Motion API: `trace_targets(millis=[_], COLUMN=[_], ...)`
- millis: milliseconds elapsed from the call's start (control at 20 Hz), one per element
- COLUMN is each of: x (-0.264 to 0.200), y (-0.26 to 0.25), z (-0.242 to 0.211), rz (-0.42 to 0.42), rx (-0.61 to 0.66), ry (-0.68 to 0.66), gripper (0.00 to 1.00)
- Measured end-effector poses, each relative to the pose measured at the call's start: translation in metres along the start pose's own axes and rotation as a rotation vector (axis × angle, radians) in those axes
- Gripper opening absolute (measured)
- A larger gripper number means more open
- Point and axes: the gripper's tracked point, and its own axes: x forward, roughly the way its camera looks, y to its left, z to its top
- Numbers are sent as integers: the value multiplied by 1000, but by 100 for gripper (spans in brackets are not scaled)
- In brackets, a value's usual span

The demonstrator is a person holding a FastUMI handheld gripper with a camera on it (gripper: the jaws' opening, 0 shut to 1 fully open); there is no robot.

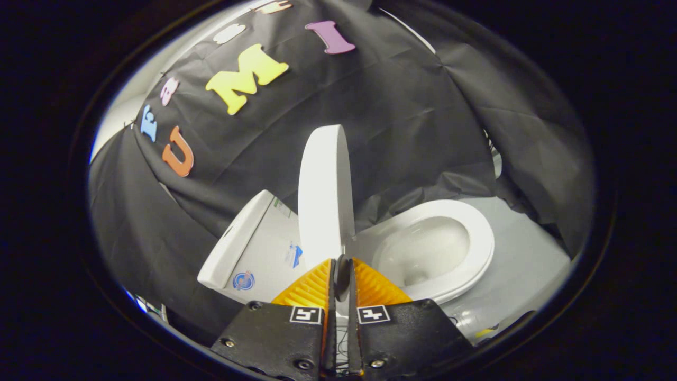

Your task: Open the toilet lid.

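Your tool [342,275] sits narrow, fingers nearly together, just below the toilet lid [323,196], which stands raised edge-on beyond them, the bowl [431,246] alongside.

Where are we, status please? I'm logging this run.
Gripper shut on lid edge. Lid raised, standing edge-on between tank and bowl. Bowl uncovered. Nothing in the way.

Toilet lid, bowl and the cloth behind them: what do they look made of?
Toilet lid, raised, standing just beyond the closed gripper: probably smooth white plastic, thin with a soft sheen. Bowl: likely glazed ceramic, glossy white with bright highlights inside. Cloth: matte black fabric or thin sheet, creased and draped in folds.
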Motion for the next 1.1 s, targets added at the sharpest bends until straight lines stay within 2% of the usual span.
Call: trace_targets(millis=[650,1100], x=[12,25], y=[86,128], z=[-20,-41], rz=[-26,-72], rx=[-242,-333], ry=[-12,-2], gripper=[12,12])
